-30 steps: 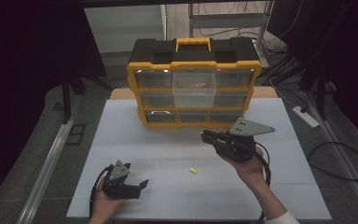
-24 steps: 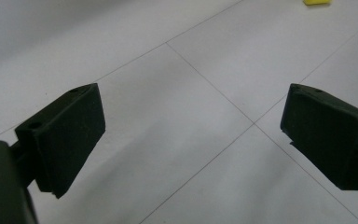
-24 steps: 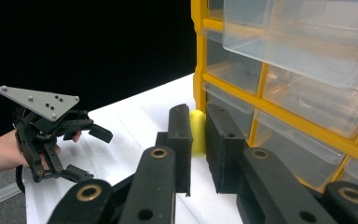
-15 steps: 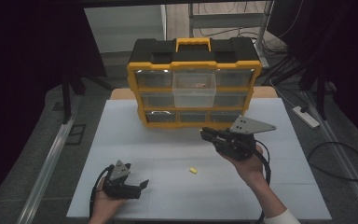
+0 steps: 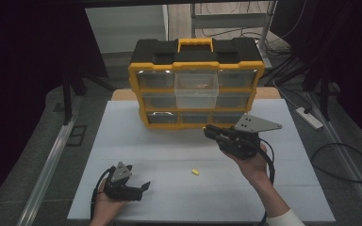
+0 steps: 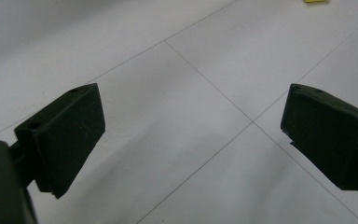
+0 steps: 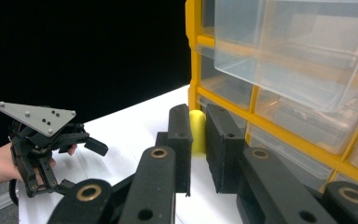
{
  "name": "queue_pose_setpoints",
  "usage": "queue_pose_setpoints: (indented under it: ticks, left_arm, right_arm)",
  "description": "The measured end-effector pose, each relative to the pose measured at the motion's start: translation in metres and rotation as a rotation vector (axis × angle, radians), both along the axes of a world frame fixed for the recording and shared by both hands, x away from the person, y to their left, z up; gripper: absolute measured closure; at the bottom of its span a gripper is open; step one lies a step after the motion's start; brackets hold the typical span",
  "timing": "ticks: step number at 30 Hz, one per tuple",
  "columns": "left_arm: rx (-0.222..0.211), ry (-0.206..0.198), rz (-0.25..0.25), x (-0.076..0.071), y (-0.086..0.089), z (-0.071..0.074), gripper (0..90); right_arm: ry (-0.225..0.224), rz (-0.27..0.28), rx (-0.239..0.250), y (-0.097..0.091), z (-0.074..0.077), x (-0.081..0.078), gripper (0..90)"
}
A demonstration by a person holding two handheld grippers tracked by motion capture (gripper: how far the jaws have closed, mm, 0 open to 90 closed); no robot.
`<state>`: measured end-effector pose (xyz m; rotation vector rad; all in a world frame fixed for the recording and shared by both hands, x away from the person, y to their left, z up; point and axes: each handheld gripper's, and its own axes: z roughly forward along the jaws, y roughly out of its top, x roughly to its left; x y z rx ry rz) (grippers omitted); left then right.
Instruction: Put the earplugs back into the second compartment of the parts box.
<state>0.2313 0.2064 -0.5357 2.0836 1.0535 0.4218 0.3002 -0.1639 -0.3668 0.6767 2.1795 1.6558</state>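
Right gripper [image 7: 197, 135]: jaws are clamped on a small yellow piece [image 7: 197, 130], pinched between the two black pads and standing upright between them. In the high view the right gripper [image 5: 208, 132] is held above the table [image 5: 122, 122], jaws pointed at the bottom row of the yellow-and-black organizer [image 5: 197, 64]. Just beyond the jaw tips and to their right in the right gripper view, the organizer [image 7: 193, 56] frame and its clear drawers are seen. One clear drawer [image 7: 303, 51] is pulled out, sitting above and beyond the jaws; in the high view it is the pulled-out drawer [image 5: 197, 89] in the middle column.

Left gripper [image 6: 193, 140]: jaws are spread wide, nothing between them, only bare white table [image 6: 168, 93] surface is seen in the gap. A second yellow piece [image 6: 316, 1] is cut off at the top edge of that view, beyond the right-hand jaw and well apart from it. In the high view this loose piece [image 5: 195, 172] lies on the table ahead of the left gripper [image 5: 143, 187] jaws, between the two grippers. The left gripper rests low at the table's near edge, held in the left hand [image 5: 104, 207]. It is also seen from the right gripper view, far left of that gripper's jaws, as the other gripper [image 7: 91, 140], grey plate on top.
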Motion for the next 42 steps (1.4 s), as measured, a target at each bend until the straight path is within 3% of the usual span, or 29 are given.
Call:
queue_pose_setpoints:
  ticks: [26, 42]
  left_arm:
    - [-0.002, 0.000, 0.003, 0.000, 0.000, 0.000, 6.4]
    - [-0.010, -0.007, 0.007, -0.001, 0.001, 0.001, 6.4]
  right_arm:
    - [-0.014, -0.017, 0.018, -0.005, 0.008, 0.003, 80.7]
    - [-0.010, -0.032, 0.026, -0.007, 0.018, 0.013, 80.7]
